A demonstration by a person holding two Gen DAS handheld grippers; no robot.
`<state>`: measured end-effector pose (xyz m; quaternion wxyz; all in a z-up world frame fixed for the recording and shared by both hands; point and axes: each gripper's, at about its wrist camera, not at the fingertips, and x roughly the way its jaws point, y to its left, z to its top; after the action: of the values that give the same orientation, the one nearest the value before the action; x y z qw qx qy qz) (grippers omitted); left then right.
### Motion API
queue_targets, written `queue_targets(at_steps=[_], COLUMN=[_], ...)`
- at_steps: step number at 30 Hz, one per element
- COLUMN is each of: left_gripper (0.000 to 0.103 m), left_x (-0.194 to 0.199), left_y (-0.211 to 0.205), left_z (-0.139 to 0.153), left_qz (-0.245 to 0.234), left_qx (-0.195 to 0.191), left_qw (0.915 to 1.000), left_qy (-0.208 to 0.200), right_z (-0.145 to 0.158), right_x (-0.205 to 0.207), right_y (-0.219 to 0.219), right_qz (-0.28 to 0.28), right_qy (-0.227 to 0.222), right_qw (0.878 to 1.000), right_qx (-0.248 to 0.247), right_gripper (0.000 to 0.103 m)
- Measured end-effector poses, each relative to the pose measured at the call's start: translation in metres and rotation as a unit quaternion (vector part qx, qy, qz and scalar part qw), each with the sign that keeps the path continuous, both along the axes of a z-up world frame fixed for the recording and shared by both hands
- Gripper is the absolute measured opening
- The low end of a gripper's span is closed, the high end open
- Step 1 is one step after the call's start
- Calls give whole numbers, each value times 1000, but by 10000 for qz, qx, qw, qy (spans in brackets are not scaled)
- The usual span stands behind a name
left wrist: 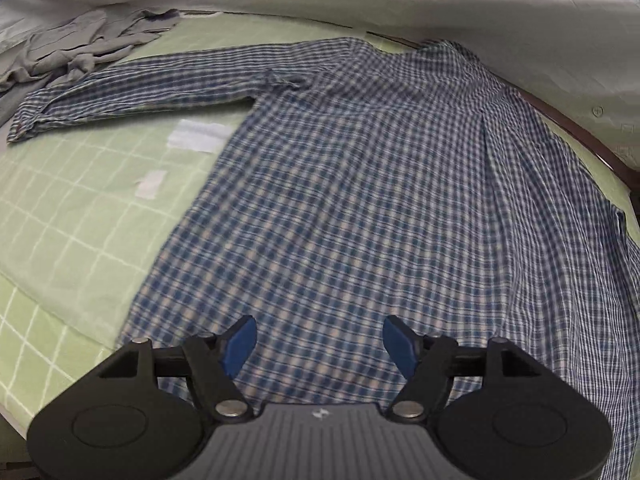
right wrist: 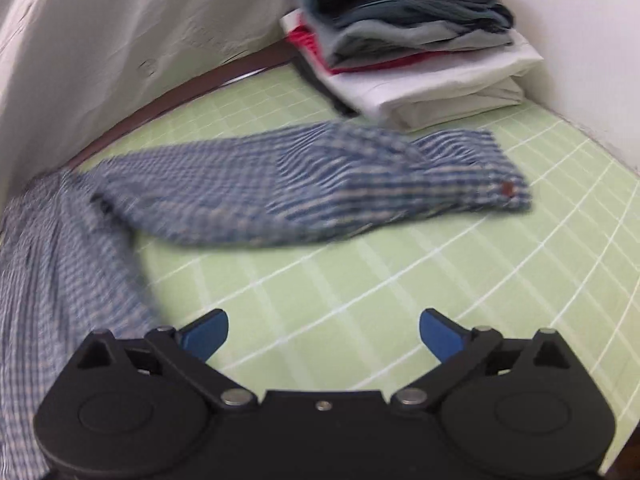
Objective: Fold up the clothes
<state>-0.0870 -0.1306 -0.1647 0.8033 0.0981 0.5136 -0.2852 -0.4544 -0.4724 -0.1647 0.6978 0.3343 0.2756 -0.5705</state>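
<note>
**Checked shirt spread, folding not begun**

Blue-and-white checked cotton shirt (left wrist: 360,184) lay flat on the green grid sheet (left wrist: 72,216), sleeves out. I held left gripper (left wrist: 319,344) and right gripper (right wrist: 324,336) open, empty. Folded stack (right wrist: 416,48) was done.

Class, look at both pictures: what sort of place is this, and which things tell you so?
Probably a bedroom, on a bed: a green checked sheet, a stack of folded clothes in the corner, and a plaid shirt spread out.
</note>
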Motion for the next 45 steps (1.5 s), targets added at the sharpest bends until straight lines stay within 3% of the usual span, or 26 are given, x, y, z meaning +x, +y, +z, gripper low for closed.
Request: queue_targets(at_steps=[6, 11, 17, 21, 26, 30, 34, 39, 42, 45], left_gripper=[74, 80, 90, 95, 98, 98, 98, 98, 98, 98], left_x=[-20, -21, -17, -14, -11, -4, 17, 78, 125, 176], left_y=[-32, -45, -55, -56, -56, -51, -32, 21, 59, 90], left_z=[-10, -15, -18, -20, -21, -19, -9, 11, 15, 17], left_qz=[-263, -227, -136, -39, -92, -185, -141, 616, 1258, 1685], left_qx=[431, 717, 975, 1024, 1037, 950, 568, 131, 33, 85], left_qw=[9987, 9972, 9951, 9947, 9945, 9952, 9981, 9980, 9920, 9852], left_qy=[-2, 35, 50, 104, 132, 155, 170, 6, -137, -309], right_z=[5, -9, -26, -27, -23, -12, 1, 0, -8, -14], right_x=[-57, -77, -82, -112, -118, -95, -57, 29, 82, 120], right_y=[-55, -98, -125, -149, -166, -144, -89, 3, 52, 93], right_qz=[-987, -1065, -751, -1310, -1281, -1221, -923, -83, 331, 348], right_qy=[92, 433, 1417, 1539, 1767, 2184, 1454, 995, 685, 647], right_qw=[9943, 9923, 9851, 9775, 9745, 9659, 9831, 9940, 9968, 9973], right_qx=[-403, -461, -624, -610, -521, -669, -619, -443, -246, -36], right_gripper=[103, 103, 103, 103, 103, 103, 103, 103, 103, 103])
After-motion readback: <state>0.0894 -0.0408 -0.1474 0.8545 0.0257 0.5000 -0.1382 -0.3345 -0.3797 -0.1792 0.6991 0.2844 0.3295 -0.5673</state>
